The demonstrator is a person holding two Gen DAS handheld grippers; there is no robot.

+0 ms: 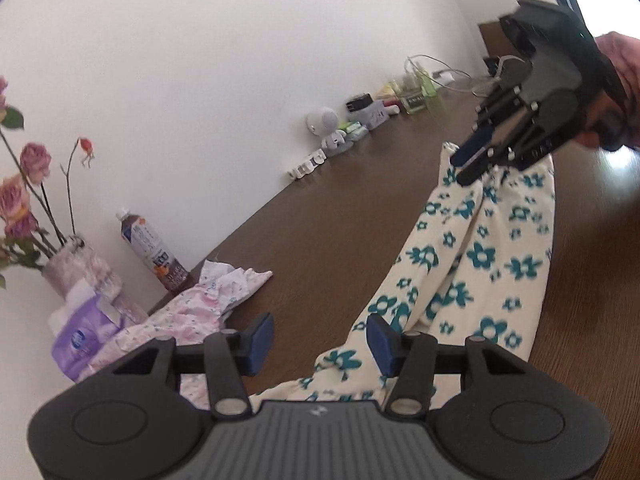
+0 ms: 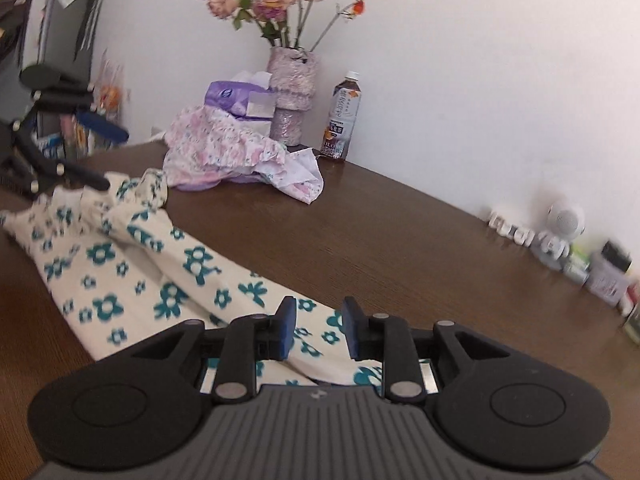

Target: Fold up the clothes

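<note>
A cream garment with teal flowers (image 1: pixel 480 256) lies stretched out long on the brown table (image 1: pixel 320 220), with folds along its length. My left gripper (image 1: pixel 320 340) is open just above the garment's near end, its right pad over the cloth edge, nothing between the pads. At the far end, a hand holds my right gripper (image 1: pixel 466 164) low over the cloth. In the right wrist view the right gripper (image 2: pixel 319 328) is open with a narrower gap above the garment (image 2: pixel 104 304), and the left gripper (image 2: pixel 115 159) hangs open over the bunched opposite end.
A crumpled pink floral garment (image 2: pixel 236 152) sits near the wall beside a purple tissue pack (image 2: pixel 228 100), a vase of dried roses (image 2: pixel 290 92) and a drink bottle (image 2: pixel 342 116). A white figurine (image 2: pixel 560 232) and small jars (image 2: pixel 608 276) line the wall edge.
</note>
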